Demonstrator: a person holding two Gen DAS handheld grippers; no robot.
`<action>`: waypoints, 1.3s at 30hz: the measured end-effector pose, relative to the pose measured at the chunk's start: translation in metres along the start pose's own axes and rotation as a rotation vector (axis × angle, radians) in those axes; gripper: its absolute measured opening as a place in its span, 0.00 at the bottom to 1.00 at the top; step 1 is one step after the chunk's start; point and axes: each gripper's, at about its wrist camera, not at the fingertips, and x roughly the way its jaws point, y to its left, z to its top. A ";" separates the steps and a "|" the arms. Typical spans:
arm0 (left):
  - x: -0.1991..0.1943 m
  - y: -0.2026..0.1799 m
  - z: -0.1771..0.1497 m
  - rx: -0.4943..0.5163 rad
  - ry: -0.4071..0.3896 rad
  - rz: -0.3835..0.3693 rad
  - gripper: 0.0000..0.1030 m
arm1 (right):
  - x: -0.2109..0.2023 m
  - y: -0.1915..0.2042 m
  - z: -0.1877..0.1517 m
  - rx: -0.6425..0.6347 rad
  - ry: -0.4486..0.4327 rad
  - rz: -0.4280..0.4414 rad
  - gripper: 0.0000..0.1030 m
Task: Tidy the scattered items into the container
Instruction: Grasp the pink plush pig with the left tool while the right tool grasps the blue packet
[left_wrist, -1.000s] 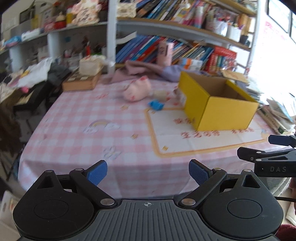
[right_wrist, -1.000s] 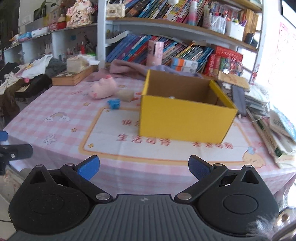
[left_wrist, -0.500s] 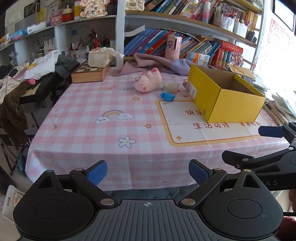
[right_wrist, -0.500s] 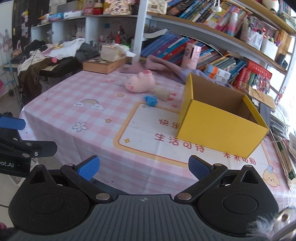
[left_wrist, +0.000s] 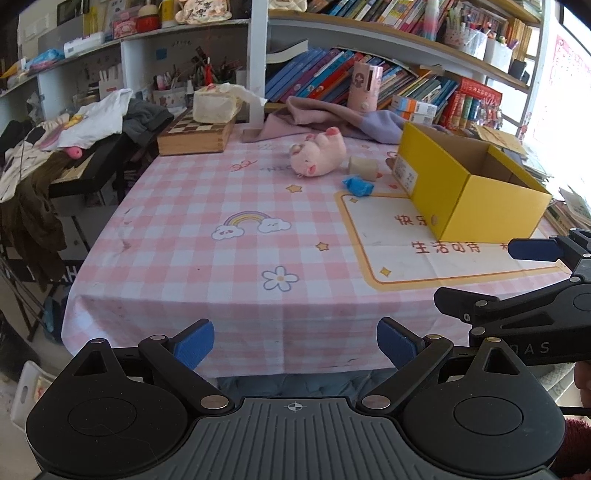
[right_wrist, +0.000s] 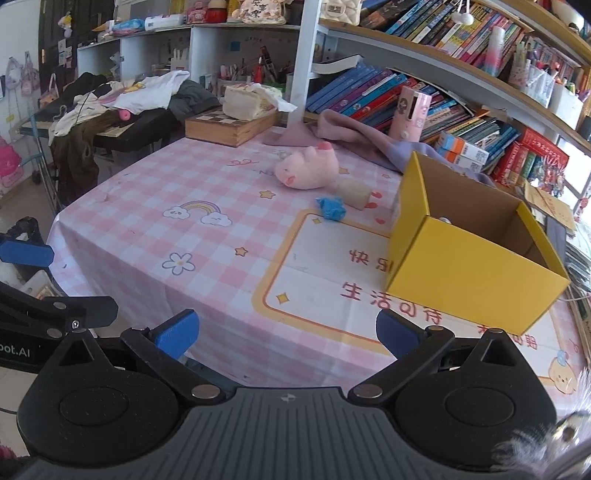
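Your left gripper (left_wrist: 294, 339) and right gripper (right_wrist: 287, 332) hang wide open and empty off the near edge of the pink checked tablecloth (left_wrist: 207, 236), farther back than a second ago. Bare cloth stretches ahead. Beyond it, the open yellow cardboard box (right_wrist: 472, 258) sits right; the blue crumpled wrapper (right_wrist: 331, 208), beige block (right_wrist: 354, 192) and pink plush pig (right_wrist: 308, 170) lie beside its left end.

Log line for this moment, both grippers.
left gripper: open, empty | right gripper: open, empty | pink pig plush, blue wad: on table | yellow box: open
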 end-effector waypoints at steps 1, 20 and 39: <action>0.002 0.002 0.001 0.000 0.003 0.003 0.94 | 0.003 0.001 0.002 0.001 0.001 0.005 1.00; 0.080 0.033 0.069 -0.026 0.018 0.045 0.94 | 0.103 -0.018 0.060 0.005 0.054 0.034 0.94; 0.187 0.022 0.188 0.108 -0.029 -0.005 0.94 | 0.206 -0.048 0.107 0.102 0.070 -0.016 0.69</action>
